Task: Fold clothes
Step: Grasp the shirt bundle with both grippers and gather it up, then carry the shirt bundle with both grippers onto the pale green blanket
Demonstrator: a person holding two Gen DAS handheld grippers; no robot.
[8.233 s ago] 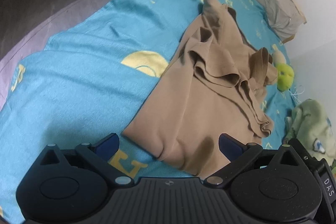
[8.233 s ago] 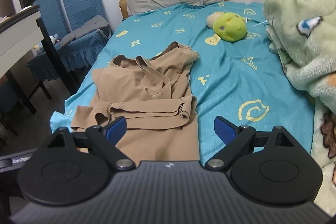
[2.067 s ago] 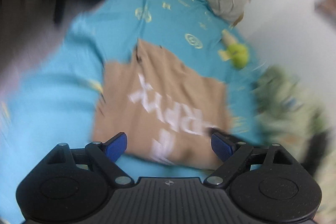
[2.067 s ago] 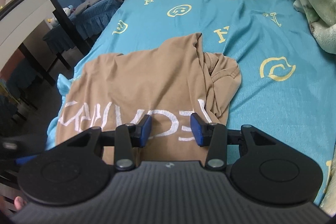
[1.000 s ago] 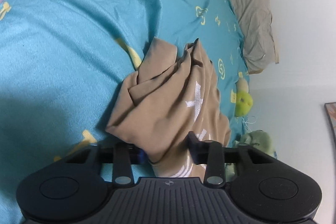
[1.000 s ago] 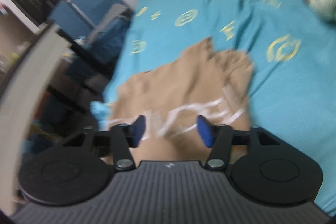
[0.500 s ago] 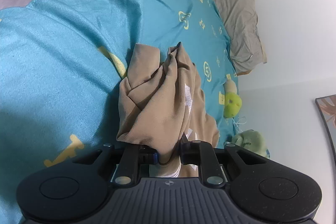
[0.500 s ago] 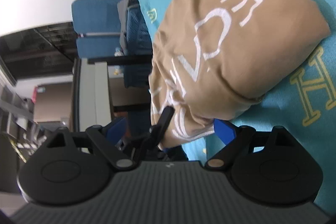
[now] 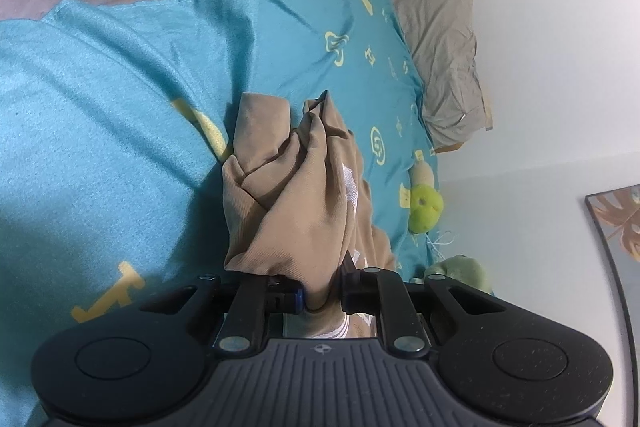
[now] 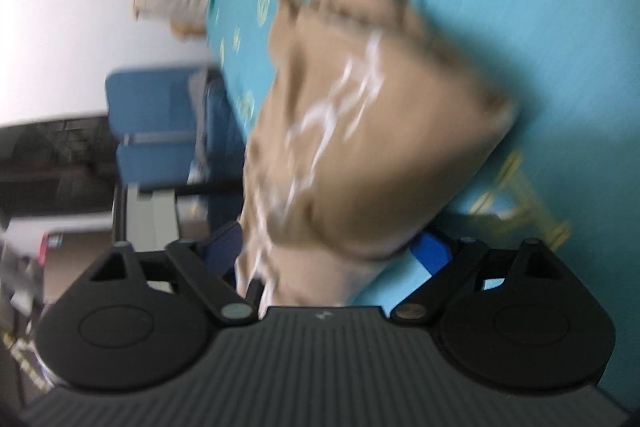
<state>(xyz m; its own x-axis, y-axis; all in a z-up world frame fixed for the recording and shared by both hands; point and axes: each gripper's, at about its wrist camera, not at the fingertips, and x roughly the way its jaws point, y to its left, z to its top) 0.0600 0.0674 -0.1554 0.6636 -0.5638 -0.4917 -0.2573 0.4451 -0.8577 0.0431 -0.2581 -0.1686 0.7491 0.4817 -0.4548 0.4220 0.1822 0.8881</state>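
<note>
A tan T-shirt (image 9: 296,195) with white lettering hangs bunched above the turquoise bed sheet (image 9: 100,115). My left gripper (image 9: 322,293) is shut on a bundle of its cloth, which droops away from the fingers. In the blurred right wrist view the same shirt (image 10: 360,147) fills the middle, and my right gripper (image 10: 334,251) is open with the cloth lying between its spread blue pads (image 10: 430,251).
A grey pillow (image 9: 440,59) lies at the head of the bed by the white wall. A green plush toy (image 9: 426,213) and a green blanket (image 9: 460,271) lie on the sheet. Blue chairs (image 10: 156,131) and a table stand beside the bed.
My left gripper closed on the shirt and has lifted the bundle slightly. My right gripper has opened and is swinging fast, blurring its view.
</note>
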